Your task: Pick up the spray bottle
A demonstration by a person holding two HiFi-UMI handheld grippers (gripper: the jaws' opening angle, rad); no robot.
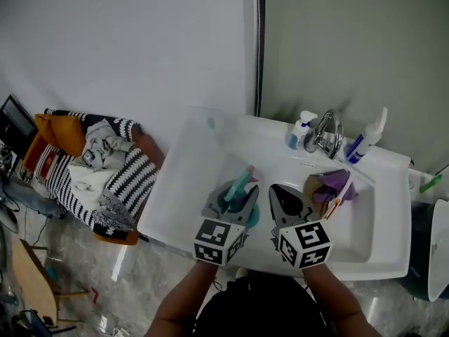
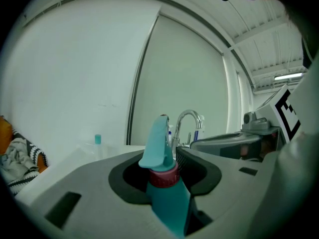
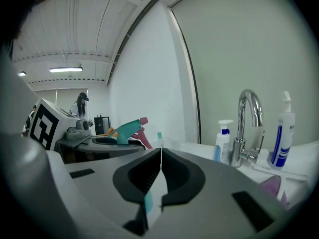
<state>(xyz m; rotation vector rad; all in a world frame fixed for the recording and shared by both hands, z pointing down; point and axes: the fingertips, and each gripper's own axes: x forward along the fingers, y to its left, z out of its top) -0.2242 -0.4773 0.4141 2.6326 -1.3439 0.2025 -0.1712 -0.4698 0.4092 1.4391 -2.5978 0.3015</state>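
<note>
Left gripper (image 1: 237, 196) clamped on teal spray bottle (image 2: 167, 198), nozzle sticking out past its jaws, over sink (image 1: 393, 209). Right gripper (image 3: 161, 156) just beside it, jaws together, empty. Pickup looks done; only holding left.

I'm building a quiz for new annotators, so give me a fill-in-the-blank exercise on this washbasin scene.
1. The left gripper is shut on a ____ spray bottle.
2. The right gripper has its jaws pressed ____, with nothing between them.
3. The purple cloth lies inside the white ____, close to the right gripper.

Missing words: teal; together; sink.
</note>
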